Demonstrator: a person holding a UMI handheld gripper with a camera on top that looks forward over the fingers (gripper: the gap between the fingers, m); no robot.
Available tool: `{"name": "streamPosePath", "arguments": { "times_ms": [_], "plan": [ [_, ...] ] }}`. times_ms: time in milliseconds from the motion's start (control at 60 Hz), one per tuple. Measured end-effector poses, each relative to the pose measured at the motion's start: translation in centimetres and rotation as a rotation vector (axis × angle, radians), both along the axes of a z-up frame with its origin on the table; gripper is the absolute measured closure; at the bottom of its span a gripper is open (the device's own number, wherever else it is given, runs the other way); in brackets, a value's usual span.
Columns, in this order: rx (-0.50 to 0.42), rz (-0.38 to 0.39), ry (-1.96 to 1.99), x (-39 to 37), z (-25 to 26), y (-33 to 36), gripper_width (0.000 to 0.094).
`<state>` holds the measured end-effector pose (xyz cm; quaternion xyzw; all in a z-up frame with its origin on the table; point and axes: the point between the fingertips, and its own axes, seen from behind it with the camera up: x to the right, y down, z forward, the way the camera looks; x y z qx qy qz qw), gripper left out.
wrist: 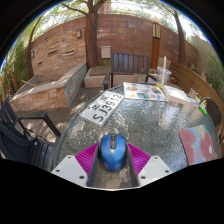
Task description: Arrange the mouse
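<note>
A blue computer mouse sits between my gripper's two fingers, over the near part of a round glass table. The magenta pads press against its left and right sides. The gripper is shut on the mouse. The mouse's rear end is hidden behind the gripper body.
A white licence plate lies on the table just beyond the mouse. Papers and a clear glass stand at the far side. A pink object lies on the right. A dark chair stands on the left, with brick walls behind.
</note>
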<state>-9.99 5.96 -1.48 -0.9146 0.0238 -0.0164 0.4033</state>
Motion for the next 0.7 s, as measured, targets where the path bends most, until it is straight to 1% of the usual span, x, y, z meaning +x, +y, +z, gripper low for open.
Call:
{"name": "streamPosePath", "arguments": {
  "times_ms": [167, 200, 217, 267, 317, 383, 500, 567, 617, 667, 700],
  "plan": [
    [-0.01, 0.03, 0.003, 0.3, 0.1, -0.3, 0.0564],
    [-0.014, 0.047, 0.007, 0.3, 0.2, -0.7, 0.0567],
    [-0.014, 0.059, 0.012, 0.3, 0.3, -0.8, 0.0588],
    [0.004, 0.089, 0.023, 0.3, 1.4, -1.0, 0.0587],
    [0.046, 0.12, 0.036, 0.5, 3.9, -1.1, 0.0586],
    [0.127, 0.152, 0.084, 1.0, 8.7, -1.0, 0.0589],
    [0.308, 0.194, 0.15, 4.9, 19.7, -1.3, 0.0588],
    [0.377, 0.185, 0.155, 9.3, 23.9, -1.6, 0.0589],
    [0.4, 0.153, 0.155, 13.5, 25.5, -1.7, 0.0591],
    [0.387, 0.119, 0.149, 17.9, 24.8, -2.1, 0.0591],
    [0.37, 0.095, 0.138, 21.0, 23.2, -2.5, 0.0591]
  ]
}}
